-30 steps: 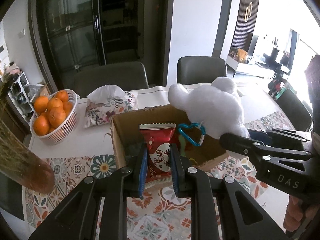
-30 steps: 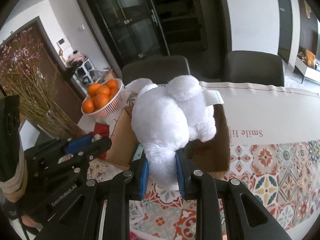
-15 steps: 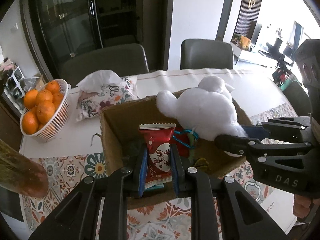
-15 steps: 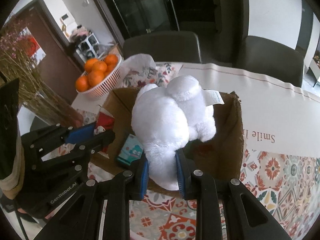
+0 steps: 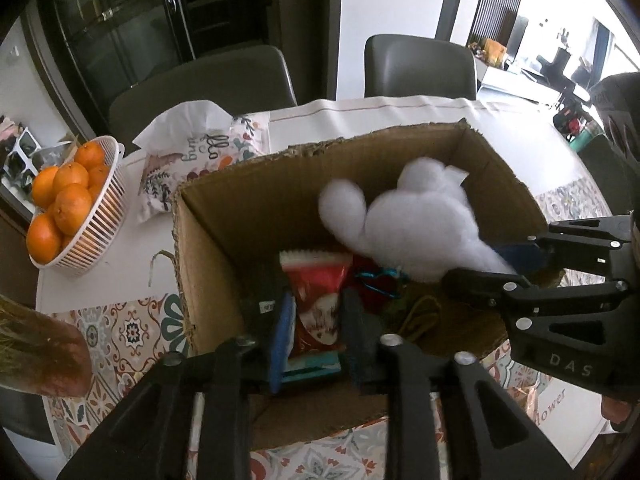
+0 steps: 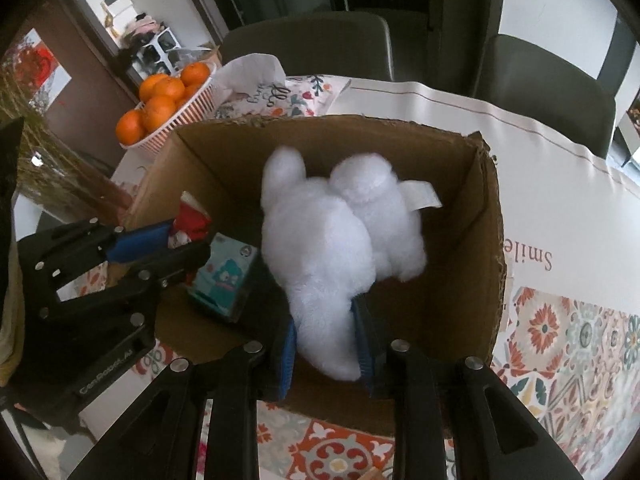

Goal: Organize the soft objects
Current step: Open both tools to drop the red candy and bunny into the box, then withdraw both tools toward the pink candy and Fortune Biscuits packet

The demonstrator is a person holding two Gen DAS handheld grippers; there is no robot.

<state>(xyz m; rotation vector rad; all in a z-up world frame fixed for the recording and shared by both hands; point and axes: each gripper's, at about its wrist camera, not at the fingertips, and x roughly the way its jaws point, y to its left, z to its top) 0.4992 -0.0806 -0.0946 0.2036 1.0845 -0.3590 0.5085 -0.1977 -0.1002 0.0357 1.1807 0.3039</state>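
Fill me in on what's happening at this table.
A person is packing soft things into a cardboard box with a tool in each hand. The right tool is shut on a white plush toy and holds it down inside the box. The left tool is shut on a red snack packet, also inside the box. A teal packet already lies in there. A basket of oranges stands beside the box.

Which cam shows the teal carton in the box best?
Right wrist: the teal carton lies face up in the cardboard box, cartoon print visible beside the white plush. Left wrist shows only a teal edge under the red snack packet held by the left gripper.
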